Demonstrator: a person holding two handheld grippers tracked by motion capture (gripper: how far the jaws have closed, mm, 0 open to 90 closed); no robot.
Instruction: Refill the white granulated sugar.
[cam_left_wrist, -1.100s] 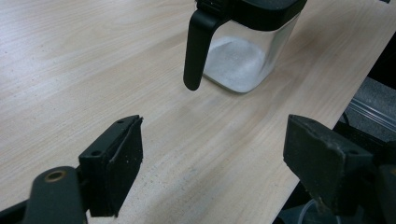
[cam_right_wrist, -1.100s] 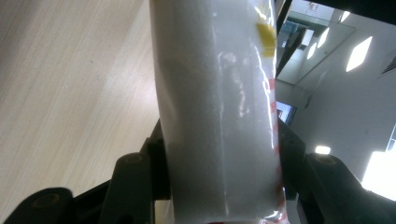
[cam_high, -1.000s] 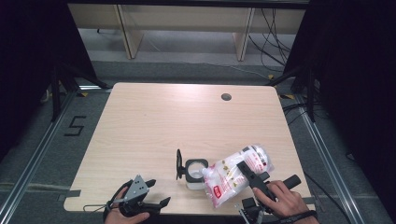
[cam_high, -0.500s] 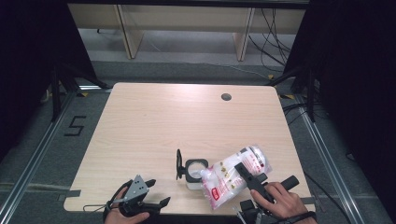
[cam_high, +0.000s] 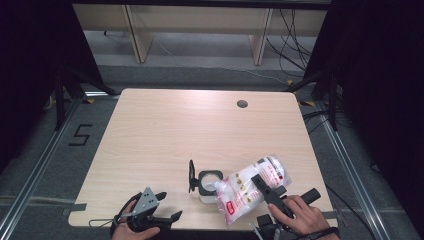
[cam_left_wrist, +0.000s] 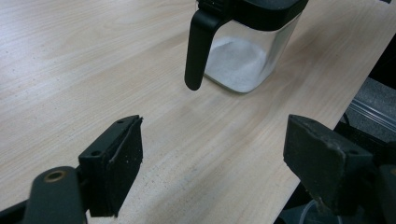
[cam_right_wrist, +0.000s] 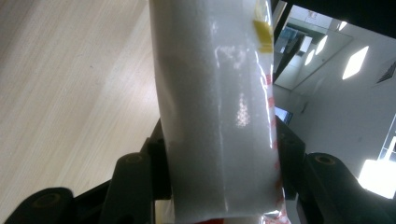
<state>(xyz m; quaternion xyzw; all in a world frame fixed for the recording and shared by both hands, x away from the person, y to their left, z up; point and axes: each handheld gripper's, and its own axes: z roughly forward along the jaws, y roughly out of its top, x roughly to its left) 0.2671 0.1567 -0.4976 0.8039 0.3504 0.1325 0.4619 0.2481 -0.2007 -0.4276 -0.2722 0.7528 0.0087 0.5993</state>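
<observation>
Little has moved since the earlier high views: the bag (cam_high: 252, 189) is held at much the same tilt over the jar (cam_high: 209, 184), with its lower corner perhaps brought a touch nearer the jar's mouth, and both hands are seen where they were. In the right gripper view the white, powder-filled bag (cam_right_wrist: 217, 112) is pinched between the right tongs (cam_right_wrist: 219, 186), whose jaws are pressed against its two sides, so the grip is judged to be firm. In the high view the right tongs (cam_high: 263, 186) are seen across the middle of the bag, whose pouring corner lies at or just over the open rim of the jar, near the front edge of the tabletop (cam_high: 200, 130). The jar's black lid (cam_high: 191, 176) is stood up on its hinge, away from the bag. In the left gripper view the left tongs (cam_left_wrist: 215, 154) are spread wide with nothing between them, and the clear jar (cam_left_wrist: 247, 51) with its black handle (cam_left_wrist: 198, 51) is seen ahead of them, a low layer of white powder already lying in its bottom. The left tongs (cam_high: 152, 212) are rested near the tabletop's front edge, apart from the jar. Pouring is therefore judged to be under way and held steady rather than finished, and the jar is left unsteadied, so a nudge from the bag could shift it.
</observation>
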